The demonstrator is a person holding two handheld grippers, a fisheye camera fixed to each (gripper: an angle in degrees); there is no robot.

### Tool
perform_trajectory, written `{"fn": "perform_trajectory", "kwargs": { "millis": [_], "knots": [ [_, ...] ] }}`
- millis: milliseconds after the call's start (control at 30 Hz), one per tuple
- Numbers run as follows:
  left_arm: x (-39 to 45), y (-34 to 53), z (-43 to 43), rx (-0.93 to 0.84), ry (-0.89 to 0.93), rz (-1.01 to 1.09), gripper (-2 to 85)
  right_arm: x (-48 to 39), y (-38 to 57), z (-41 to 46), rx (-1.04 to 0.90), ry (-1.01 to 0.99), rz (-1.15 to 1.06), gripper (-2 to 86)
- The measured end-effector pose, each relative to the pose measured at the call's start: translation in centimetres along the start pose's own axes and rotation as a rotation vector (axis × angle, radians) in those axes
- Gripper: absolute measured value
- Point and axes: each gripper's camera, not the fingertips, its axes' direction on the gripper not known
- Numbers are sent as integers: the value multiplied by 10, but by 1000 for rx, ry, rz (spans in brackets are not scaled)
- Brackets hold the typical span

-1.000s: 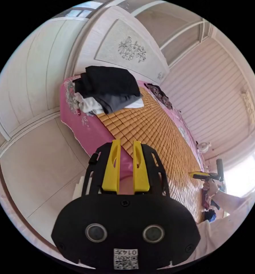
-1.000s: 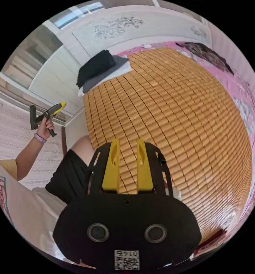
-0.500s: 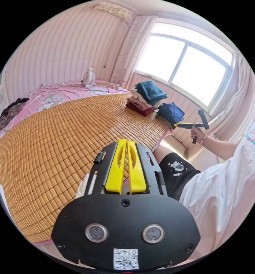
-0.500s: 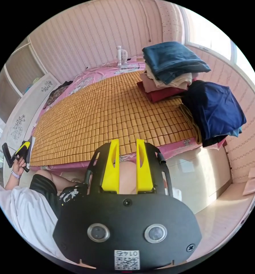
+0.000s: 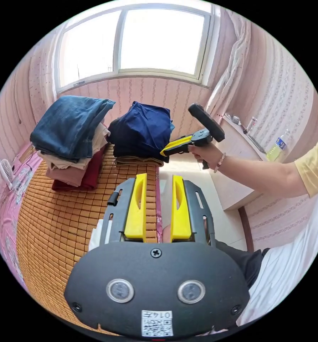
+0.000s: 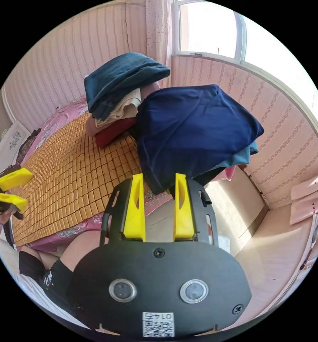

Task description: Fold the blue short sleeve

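Blue short sleeve (image 6: 194,131) heaped at bed corner under window, beside folded stack (image 6: 119,92) on bamboo mat (image 6: 70,181), lower edge hanging past bed edge. Right gripper (image 6: 159,210) nearer — garment straight ahead of its fingers, which stand apart, empty, not yet touching cloth. Left gripper (image 5: 158,208) farther back over mat edge — fingers apart, empty.

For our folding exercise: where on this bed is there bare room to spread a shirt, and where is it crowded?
Free: the bamboo mat, from the clothes stack towards the pink sheet. Crowded: the window-side corner, where the stack and the navy pile sit.
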Motion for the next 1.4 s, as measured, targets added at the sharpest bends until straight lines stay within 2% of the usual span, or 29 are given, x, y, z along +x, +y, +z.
{"fn": "perform_trajectory", "kwargs": {
  "millis": [67,133,300,433,500,600,800,900,1000,1133,1200,1300,1400],
  "knots": [
    [10,-19,23,-25,-27,52,123,14,-5,11,-85,-30,35,32],
    [20,-37,43,-28,-39,84,134,25,-3,2,-56,-118,26,20],
    [36,-58,47,38,-77,119,139,50,20,-87,206,-395,-10,8],
    [38,-57,0,165,-138,93,96,41,15,-140,335,-619,-140,6],
    [35,-44,-32,233,-202,45,81,15,-1,-162,353,-757,-270,5],
    [25,-8,-86,301,-319,-46,66,-41,-22,-173,341,-845,-435,4],
    [5,84,-196,407,-609,-309,0,-161,-42,-190,337,-1142,-602,4],
    [6,115,-239,453,-653,-342,-8,-200,-29,-210,411,-1205,-687,5],
    [5,146,-252,404,-659,-388,-8,-221,-8,-213,433,-1203,-747,6],
    [-17,220,-222,239,-440,-601,-4,-240,22,-169,231,-1063,-797,8],
    [-24,254,-207,137,-370,-695,-5,-253,45,-107,-68,-973,-777,10],
    [-31,301,-206,42,-343,-830,-5,-256,79,-41,-328,-818,-702,16],
    [-42,334,-227,64,-378,-938,19,-253,86,-13,-440,-772,-634,25]
  ]
}}
